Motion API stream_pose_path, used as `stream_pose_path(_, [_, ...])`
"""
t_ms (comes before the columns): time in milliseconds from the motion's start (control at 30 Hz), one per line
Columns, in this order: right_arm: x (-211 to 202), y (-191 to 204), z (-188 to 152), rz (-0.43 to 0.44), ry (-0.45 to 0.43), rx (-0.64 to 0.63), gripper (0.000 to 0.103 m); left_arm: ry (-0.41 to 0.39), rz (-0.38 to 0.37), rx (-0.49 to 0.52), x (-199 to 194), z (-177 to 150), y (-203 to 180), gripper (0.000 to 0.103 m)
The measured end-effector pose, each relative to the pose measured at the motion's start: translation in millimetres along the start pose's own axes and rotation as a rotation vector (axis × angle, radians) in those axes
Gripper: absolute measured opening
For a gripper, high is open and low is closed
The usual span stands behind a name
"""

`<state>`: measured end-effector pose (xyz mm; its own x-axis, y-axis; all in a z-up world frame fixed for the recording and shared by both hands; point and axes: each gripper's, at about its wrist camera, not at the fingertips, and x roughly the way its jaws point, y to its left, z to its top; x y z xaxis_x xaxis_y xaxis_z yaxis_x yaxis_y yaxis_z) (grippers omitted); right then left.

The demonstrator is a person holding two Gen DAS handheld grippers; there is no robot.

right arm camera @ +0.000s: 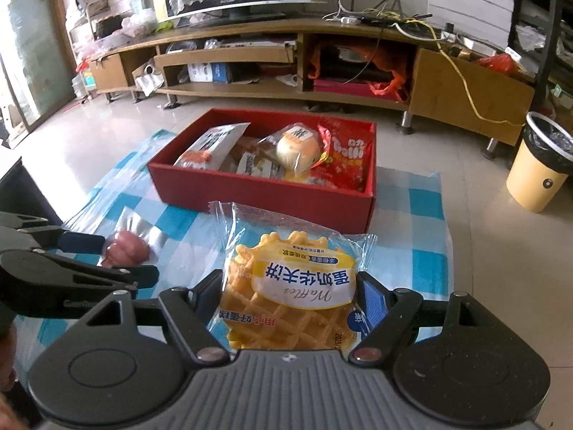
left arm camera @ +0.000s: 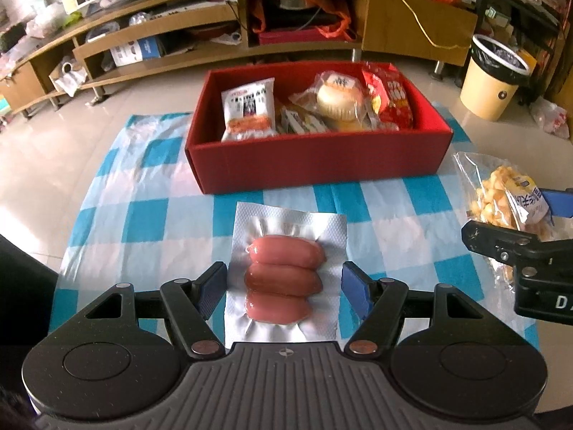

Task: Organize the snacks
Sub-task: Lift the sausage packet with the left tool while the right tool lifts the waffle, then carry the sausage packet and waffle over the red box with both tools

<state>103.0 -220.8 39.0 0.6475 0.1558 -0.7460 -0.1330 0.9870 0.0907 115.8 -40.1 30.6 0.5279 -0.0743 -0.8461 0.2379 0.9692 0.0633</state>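
Note:
A vacuum pack of three pink sausages (left arm camera: 284,279) lies on the blue-checked cloth (left arm camera: 143,215). My left gripper (left arm camera: 284,285) is open around it, a finger on each side, with small gaps to the pack. My right gripper (right arm camera: 286,297) straddles a bagged waffle (right arm camera: 286,301); its fingers touch the wrapper's sides, and I cannot tell whether it grips. The waffle (left arm camera: 508,197) and right gripper (left arm camera: 515,229) show at the right edge of the left wrist view. The red box (left arm camera: 315,165) behind holds several snack packs. The sausage pack (right arm camera: 125,247) and left gripper (right arm camera: 104,258) show in the right wrist view.
A long wooden TV stand (left arm camera: 215,28) runs across the back on a tiled floor. A yellow waste bin (left arm camera: 490,79) stands to the right of the cloth. The box (right arm camera: 265,190) sits at the cloth's far side.

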Motion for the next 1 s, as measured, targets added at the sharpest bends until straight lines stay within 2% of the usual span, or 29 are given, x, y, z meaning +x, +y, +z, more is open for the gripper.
stream_pose_path(567, [-7.6, -9.4, 39.1, -0.009, -0.14, 0.04, 0.074, -0.11, 0.02, -0.025, -14.5, 45.5, -6.0, 0.075])
stream_pose_path(1000, [-3.9, -18.2, 69.7, -0.017, -0.21, 0.078, 0.074, -0.174, 0.033, -0.052, -15.9, 81.0, -5.4, 0.075])
